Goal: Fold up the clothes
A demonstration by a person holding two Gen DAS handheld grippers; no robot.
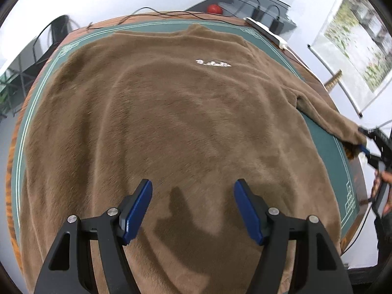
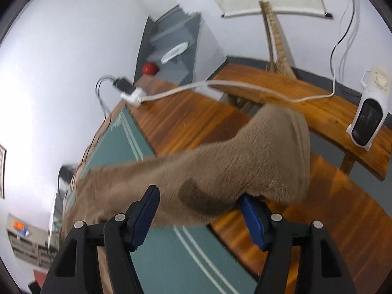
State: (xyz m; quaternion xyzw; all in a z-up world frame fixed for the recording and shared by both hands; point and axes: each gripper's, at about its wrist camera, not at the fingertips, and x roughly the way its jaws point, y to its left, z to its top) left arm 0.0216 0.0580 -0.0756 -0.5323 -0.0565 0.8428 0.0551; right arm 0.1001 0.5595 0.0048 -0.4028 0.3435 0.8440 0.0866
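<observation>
My left gripper hangs above a fuzzy brown sweater, its blue-padded jaws spread wide with nothing between them. The sweater lies flat on a green mat over a wooden table. At far right, my right gripper meets the sleeve cuff. A white power strip lies along the far edge.

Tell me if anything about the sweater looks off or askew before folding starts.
One thing: the brown sweater lies flat on the green mat, but its sleeve hangs off the mat over the wooden table edge, draped across the right gripper, whose fingers stand apart. The left gripper is open above the hem.
</observation>
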